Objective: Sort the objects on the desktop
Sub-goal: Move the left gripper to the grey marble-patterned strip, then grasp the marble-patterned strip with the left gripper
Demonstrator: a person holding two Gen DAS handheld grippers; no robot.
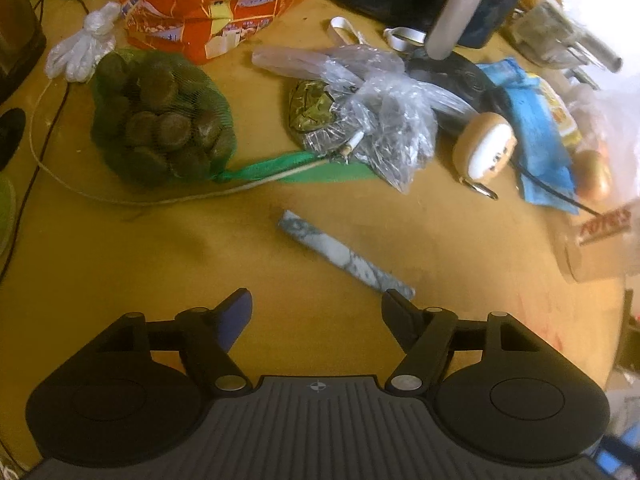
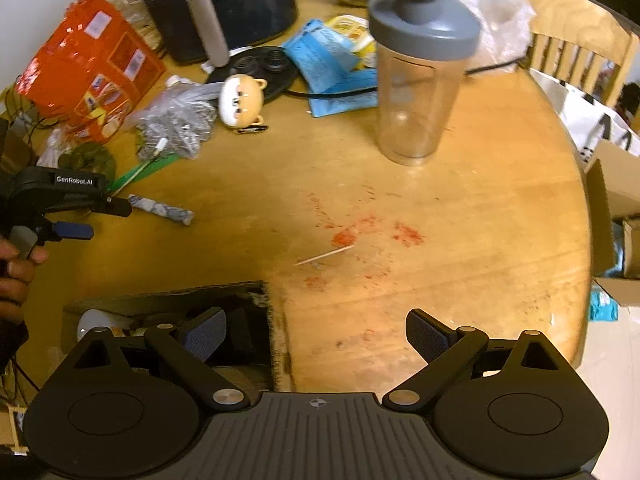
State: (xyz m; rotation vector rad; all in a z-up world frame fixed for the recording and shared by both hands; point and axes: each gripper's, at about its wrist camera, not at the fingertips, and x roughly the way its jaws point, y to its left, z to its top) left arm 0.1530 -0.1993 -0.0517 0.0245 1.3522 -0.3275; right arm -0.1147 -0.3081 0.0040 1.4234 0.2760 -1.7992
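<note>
A marbled grey-white stick [image 1: 344,256] lies on the round wooden table [image 1: 120,248], just ahead of my left gripper [image 1: 318,304], which is open with nothing between its fingers; the right fingertip nearly touches the stick's near end. The same stick [image 2: 160,209] shows in the right wrist view beside the left gripper [image 2: 100,218]. My right gripper [image 2: 316,332] is open and empty above the table's near edge, its left finger over a dark box [image 2: 168,320] that holds a white item. A clear shaker bottle [image 2: 416,80] with a grey lid stands upright farther back.
Clutter lines the far side: a green net bag of brown discs [image 1: 160,120], an orange snack bag [image 1: 208,4], a crumpled plastic bag [image 1: 380,120], a bear-face toy [image 2: 240,98], blue packets [image 2: 332,68], a black appliance [image 2: 220,4]. A toothpick [image 2: 324,256] lies among red stains. A wooden chair [image 2: 580,40] and cardboard box [image 2: 612,196] stand right.
</note>
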